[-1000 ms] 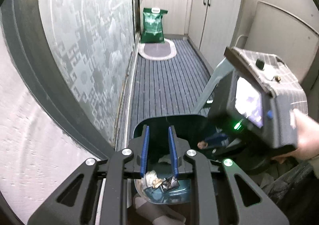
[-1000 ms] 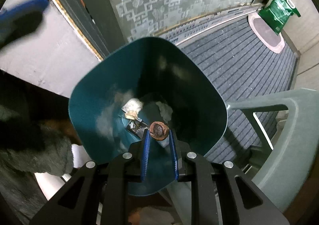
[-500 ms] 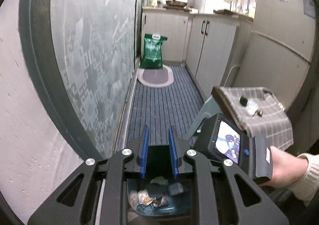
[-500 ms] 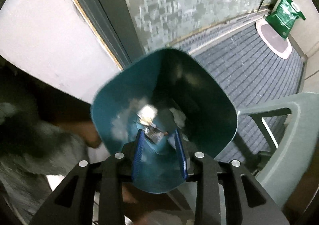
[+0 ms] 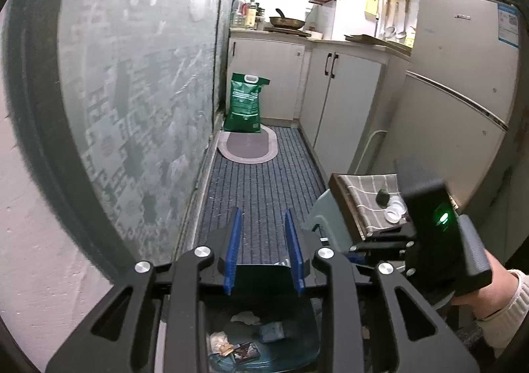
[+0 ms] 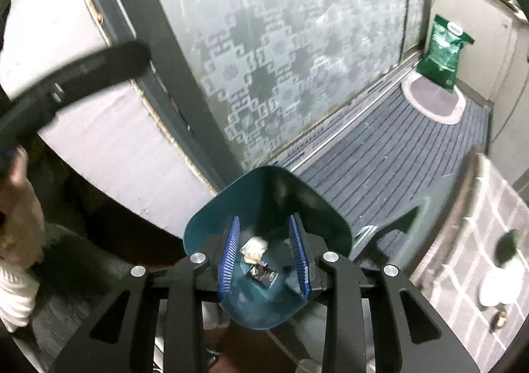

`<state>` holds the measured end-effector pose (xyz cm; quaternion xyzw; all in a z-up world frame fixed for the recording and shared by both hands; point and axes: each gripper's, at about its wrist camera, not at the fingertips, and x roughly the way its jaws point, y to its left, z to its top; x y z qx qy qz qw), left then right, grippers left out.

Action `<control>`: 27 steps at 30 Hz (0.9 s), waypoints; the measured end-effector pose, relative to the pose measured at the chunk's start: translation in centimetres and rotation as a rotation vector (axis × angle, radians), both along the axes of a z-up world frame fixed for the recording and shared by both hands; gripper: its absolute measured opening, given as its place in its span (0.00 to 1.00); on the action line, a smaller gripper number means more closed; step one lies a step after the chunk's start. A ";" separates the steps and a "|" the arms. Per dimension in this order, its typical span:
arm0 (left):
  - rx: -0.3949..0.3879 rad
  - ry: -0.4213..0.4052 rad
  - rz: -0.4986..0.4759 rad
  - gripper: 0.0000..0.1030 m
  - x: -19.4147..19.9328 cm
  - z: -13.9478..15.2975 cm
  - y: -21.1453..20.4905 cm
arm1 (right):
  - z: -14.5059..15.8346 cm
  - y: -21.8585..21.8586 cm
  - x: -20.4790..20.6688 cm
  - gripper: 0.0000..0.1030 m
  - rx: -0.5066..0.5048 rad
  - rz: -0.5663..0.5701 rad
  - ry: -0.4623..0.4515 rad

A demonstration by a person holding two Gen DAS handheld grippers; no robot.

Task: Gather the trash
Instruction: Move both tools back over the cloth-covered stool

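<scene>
A smooth, rigid teal plastic bin (image 6: 264, 207) was seen at lower centre; crumpled wrappers (image 6: 254, 247), judged light and soft, lay inside. Both the left gripper (image 5: 263, 249) and right gripper (image 6: 266, 255) were seen open and empty, the left's jaws having just been opening.

A narrow kitchen runs away from the camera. On the left stands a sliding door of frosted patterned glass (image 5: 139, 82) in a dark frame (image 6: 158, 59), and beside it a plain white wall (image 5: 29, 241). The floor is covered by a dark blue striped mat (image 5: 261, 184), with a small oval rug (image 5: 248, 146) at the far end – a green bag (image 5: 246, 102) stands just behind it. On the right are cream cabinets (image 5: 344, 98) and a pale refrigerator (image 5: 463, 82). A frying pan (image 5: 286, 21) rests on the far counter, where the light is bright.
</scene>
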<state>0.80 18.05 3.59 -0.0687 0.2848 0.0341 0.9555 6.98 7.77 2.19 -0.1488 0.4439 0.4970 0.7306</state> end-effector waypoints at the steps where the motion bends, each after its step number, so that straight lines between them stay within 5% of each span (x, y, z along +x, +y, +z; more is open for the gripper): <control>1: 0.003 0.000 -0.004 0.30 0.3 0.0 -0.4 | 0.3 -0.6 0.3 0.31 0.009 -0.018 -0.003; 27: 0.040 0.077 -0.120 0.41 6.8 -2.6 -9.3 | 0.8 -15.7 5.9 0.31 0.030 -0.326 -0.085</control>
